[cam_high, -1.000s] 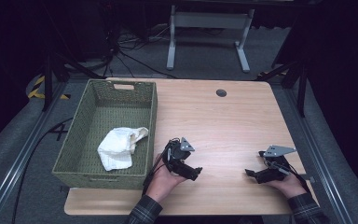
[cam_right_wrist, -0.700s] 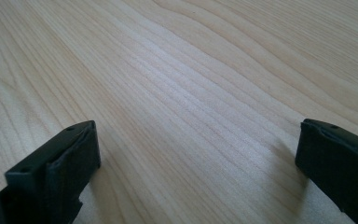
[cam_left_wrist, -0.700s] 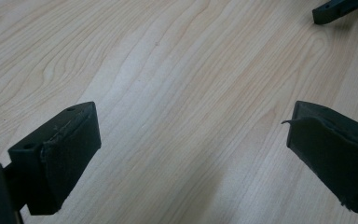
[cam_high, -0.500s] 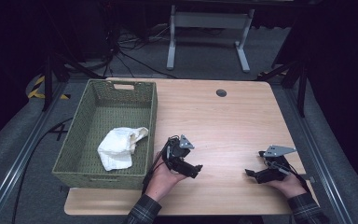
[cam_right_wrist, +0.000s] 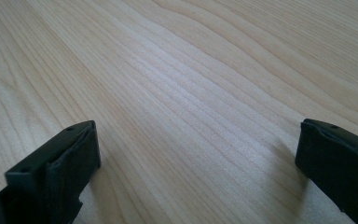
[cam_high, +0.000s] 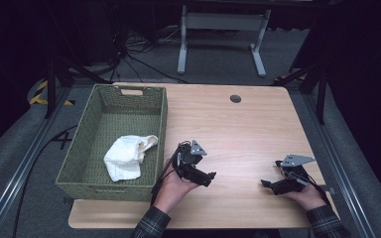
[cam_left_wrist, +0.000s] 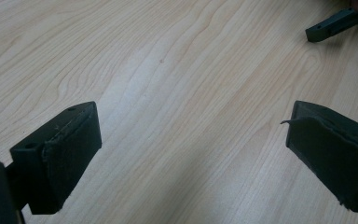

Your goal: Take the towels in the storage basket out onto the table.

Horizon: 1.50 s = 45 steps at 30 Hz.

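Taking the basket (cam_high: 79,171) as my landmark and working left to right: the white cloth (cam_high: 127,155) lies crumpled inside it, toward its near right corner, one loose end draped toward the right wall. It looks soft and bunched, easy to pinch at a fold.

Just right of the basket's near right corner I have the left gripper (cam_high: 209,177) low over the bare table (cam_high: 238,129), jaws spread wide with nothing between them. Well to the right of the basket, the right gripper (cam_high: 266,184) sits the same way: jaws wide apart, empty, over bare wood.

I judge I am at rest between steps. Any next move on the cloth calls for swinging the left gripper over the basket wall.
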Tool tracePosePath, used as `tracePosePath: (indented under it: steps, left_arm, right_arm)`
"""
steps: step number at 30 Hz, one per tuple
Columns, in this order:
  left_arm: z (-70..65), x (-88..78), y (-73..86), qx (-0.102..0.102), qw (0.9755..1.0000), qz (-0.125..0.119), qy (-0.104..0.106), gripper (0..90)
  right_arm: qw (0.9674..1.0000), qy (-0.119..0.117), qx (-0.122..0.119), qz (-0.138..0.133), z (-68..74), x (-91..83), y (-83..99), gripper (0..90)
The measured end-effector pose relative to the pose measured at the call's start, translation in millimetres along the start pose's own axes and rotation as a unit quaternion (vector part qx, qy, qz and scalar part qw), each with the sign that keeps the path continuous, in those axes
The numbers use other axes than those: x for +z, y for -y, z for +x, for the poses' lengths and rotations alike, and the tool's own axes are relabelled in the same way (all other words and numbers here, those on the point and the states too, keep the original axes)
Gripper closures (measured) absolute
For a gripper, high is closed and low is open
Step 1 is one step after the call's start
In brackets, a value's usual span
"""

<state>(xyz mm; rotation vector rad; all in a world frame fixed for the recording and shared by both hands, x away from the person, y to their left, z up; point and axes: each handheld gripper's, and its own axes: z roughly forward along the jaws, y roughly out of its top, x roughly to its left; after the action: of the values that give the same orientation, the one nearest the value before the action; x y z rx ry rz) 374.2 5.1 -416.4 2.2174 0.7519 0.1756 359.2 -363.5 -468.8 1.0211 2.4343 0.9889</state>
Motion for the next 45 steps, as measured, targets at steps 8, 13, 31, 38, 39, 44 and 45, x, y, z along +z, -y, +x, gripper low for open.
tracePosePath:
  steps: [8, 13, 31, 38, 39, 44, 45]
  left_arm:
    - [-0.4, -3.4, -5.1, 0.001, 1.0, 0.0, -0.001, 3.7]
    - [0.1, -8.0, -9.5, -0.001, 1.0, -0.008, -0.003, 3.7]
    - [3.4, -18.8, -19.8, 0.0, 0.9999, -0.012, 0.011, 3.9]
    - [3.7, -23.9, -24.7, 0.005, 0.9998, -0.014, 0.013, 3.9]
    - [3.4, -25.2, -25.5, 0.004, 0.9998, -0.014, 0.013, 3.9]
    - [7.5, -33.5, -29.8, 0.007, 0.9998, -0.018, 0.01, 4.0]
    - [7.5, -33.5, -29.8, 0.007, 0.9998, -0.018, 0.01, 4.0]
  right_arm:
    - [1.0, 0.0, 0.0, 0.0, 0.0, 0.0, 0.0, 0.0]
    - [1.0, 0.0, 0.0, 0.0, 0.0, 0.0, 0.0, 0.0]
    - [1.0, 0.0, 0.0, 0.0, 0.0, 0.0, 0.0, 0.0]
    - [1.0, 0.0, 0.0, 0.0, 0.0, 0.0, 0.0, 0.0]
    - [1.0, 0.0, 0.0, 0.0, 0.0, 0.0, 0.0, 0.0]
    - [1.0, 0.0, 0.0, 0.0, 0.0, 0.0, 0.0, 0.0]
    - [1.0, 0.0, 0.0, 0.0, 0.0, 0.0, 0.0, 0.0]
